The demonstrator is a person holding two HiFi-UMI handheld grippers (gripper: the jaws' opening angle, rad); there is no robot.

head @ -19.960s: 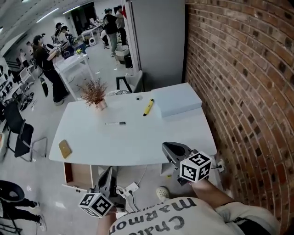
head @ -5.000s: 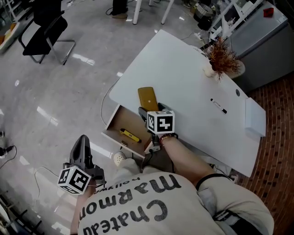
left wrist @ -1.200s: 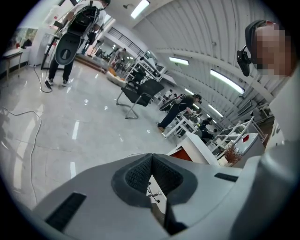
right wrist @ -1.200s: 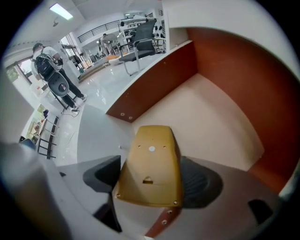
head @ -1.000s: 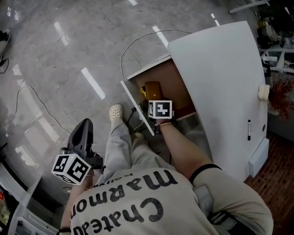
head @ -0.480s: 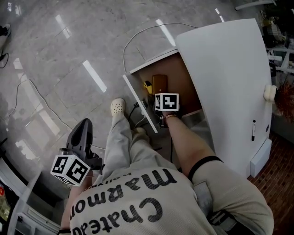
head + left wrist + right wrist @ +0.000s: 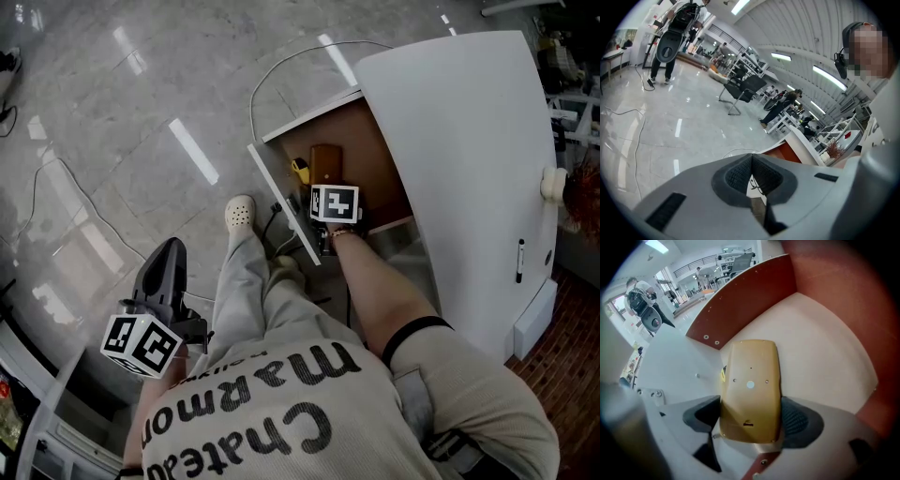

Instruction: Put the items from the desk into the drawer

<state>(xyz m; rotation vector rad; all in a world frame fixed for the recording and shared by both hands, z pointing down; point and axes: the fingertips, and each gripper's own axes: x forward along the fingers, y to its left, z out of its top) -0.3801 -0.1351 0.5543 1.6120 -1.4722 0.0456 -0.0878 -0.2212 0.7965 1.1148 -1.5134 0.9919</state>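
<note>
A flat mustard-yellow case [image 7: 750,390] sits between the pads of my right gripper [image 7: 751,417], and both pads touch its long edges. It hangs low over the pale floor of the open drawer [image 7: 820,348]. In the head view the right gripper [image 7: 333,197] reaches straight down into the drawer [image 7: 281,202], with the case [image 7: 325,166] showing beyond its marker cube. A yellow marker [image 7: 300,172] lies in the drawer next to the case. My left gripper [image 7: 169,255] hangs over the floor at the lower left, shut on nothing [image 7: 751,173].
The white desk [image 7: 459,141] covers the drawer's far side; a black pen [image 7: 520,261], a small plant pot [image 7: 553,183] and a pale box [image 7: 534,319] lie on it. A person's shoe [image 7: 239,217] and leg stand by the drawer front. A cable [image 7: 272,80] runs over the floor.
My right gripper has sunk a little deeper into the drawer with the yellow case still between its pads. The left gripper has stayed where it was.
</note>
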